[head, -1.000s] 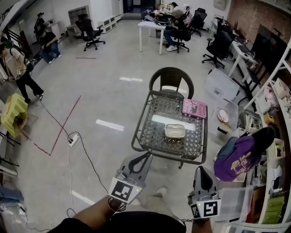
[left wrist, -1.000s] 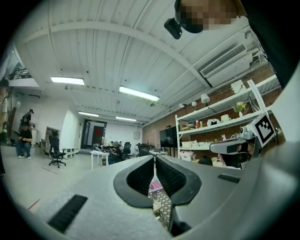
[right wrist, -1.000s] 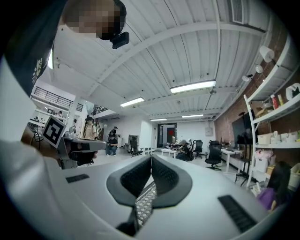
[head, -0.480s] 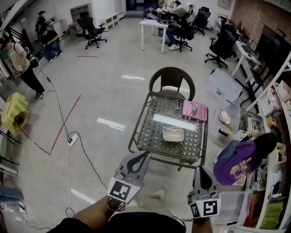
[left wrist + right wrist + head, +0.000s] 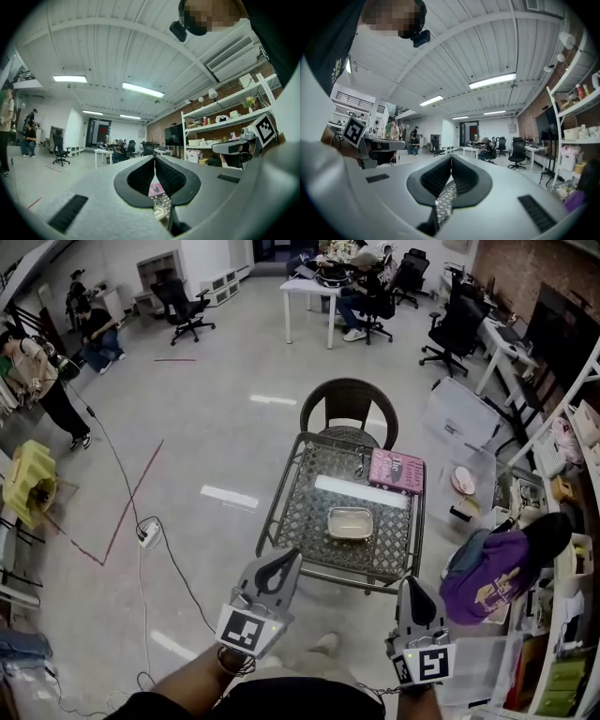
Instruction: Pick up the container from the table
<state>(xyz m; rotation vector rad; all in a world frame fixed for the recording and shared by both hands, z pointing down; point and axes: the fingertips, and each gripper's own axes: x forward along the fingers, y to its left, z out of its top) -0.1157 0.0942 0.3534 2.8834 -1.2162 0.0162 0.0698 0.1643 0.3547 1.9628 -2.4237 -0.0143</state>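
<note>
A shallow metal container (image 5: 350, 522) rests near the middle of a small wicker-and-glass table (image 5: 302, 521) in the head view. Both grippers hover short of the table's near edge, apart from the container. My left gripper (image 5: 286, 559) is shut with nothing in it. Through the slot behind its tips in the left gripper view (image 5: 154, 158), I see the container (image 5: 161, 213). My right gripper (image 5: 412, 585) is also shut and empty. Its own view (image 5: 451, 158) shows only the wicker table (image 5: 445, 201) behind the jaws.
A pink book (image 5: 397, 470) lies on the table's far right corner. A wicker chair (image 5: 349, 409) stands behind the table. A person in a purple top (image 5: 487, 563) crouches at the right by shelves. A power strip (image 5: 150, 526) with cable lies on the floor, left.
The table and container have slid slightly down and left in the head view. Both grippers sit a little higher in the frame and stay shut.
</note>
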